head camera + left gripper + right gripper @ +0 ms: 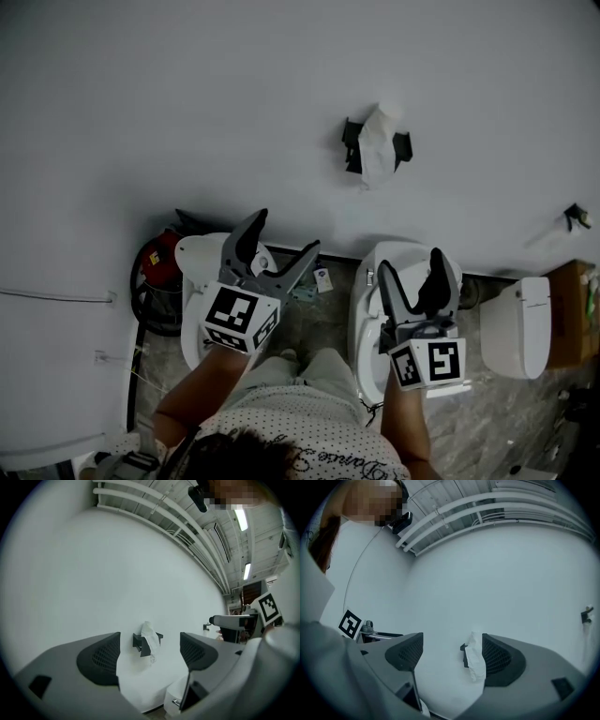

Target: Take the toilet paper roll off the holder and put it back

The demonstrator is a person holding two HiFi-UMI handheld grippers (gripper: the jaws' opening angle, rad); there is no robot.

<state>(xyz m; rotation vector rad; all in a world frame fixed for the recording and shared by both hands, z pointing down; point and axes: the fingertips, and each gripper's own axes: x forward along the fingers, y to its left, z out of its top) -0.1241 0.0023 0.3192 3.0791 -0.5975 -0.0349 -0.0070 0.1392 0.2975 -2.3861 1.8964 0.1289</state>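
Note:
A white toilet paper roll [380,141] with a loose hanging tail sits in a black holder [352,145] fixed to the white wall. It shows in the left gripper view as the roll [149,638], and in the right gripper view as the roll [474,660] partly behind the right jaw. My left gripper [281,242] is open, held well below and left of the holder. My right gripper [411,267] is open too, below the holder and slightly right. Nothing is between either pair of jaws.
A white toilet [370,309] stands below the holder under the right gripper. Another white fixture [520,323] is at the right, a red and black object [155,272] at the left. A small black wall hook [577,217] is far right. The floor is grey marble.

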